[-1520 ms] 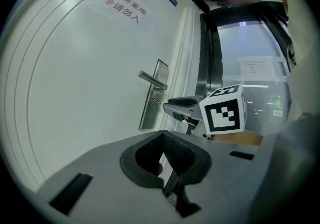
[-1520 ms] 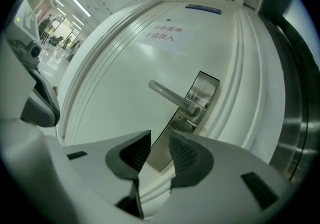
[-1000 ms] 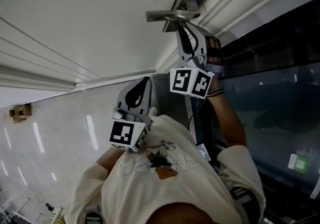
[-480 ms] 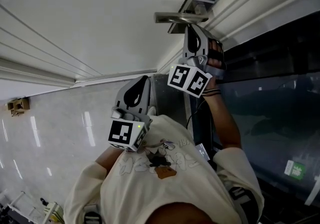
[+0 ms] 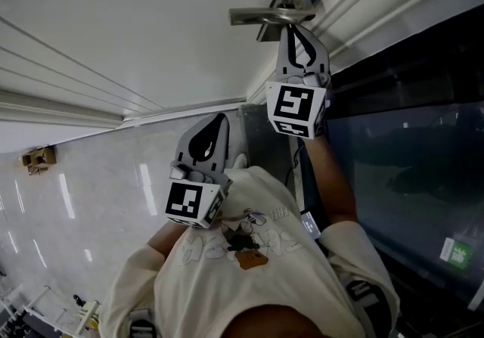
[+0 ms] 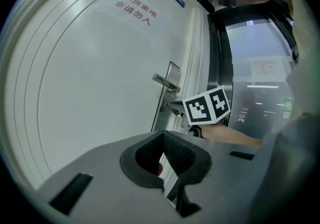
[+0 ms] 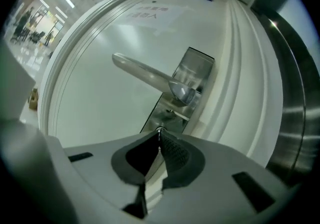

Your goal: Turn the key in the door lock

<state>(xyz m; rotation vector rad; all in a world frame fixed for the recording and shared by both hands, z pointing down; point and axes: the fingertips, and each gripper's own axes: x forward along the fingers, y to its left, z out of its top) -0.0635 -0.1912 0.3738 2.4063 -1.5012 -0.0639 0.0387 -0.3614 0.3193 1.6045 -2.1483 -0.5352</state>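
The right gripper (image 7: 159, 137) is closing its jaws on the key (image 7: 159, 130), whose thin edge shows between the pads. The key sits in the steel lock plate (image 7: 167, 113), at 6 o'clock from the lever handle (image 7: 145, 75) on the white door (image 7: 95, 113). The left gripper (image 5: 218, 121), jaws pressed together and empty, hangs at 7 o'clock from the right one, well apart from the door.

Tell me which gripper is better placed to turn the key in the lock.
Right. The right gripper is at the lock under the door handle, its jaws closing on the key. The left gripper sits back by the person's shirt, off the door.
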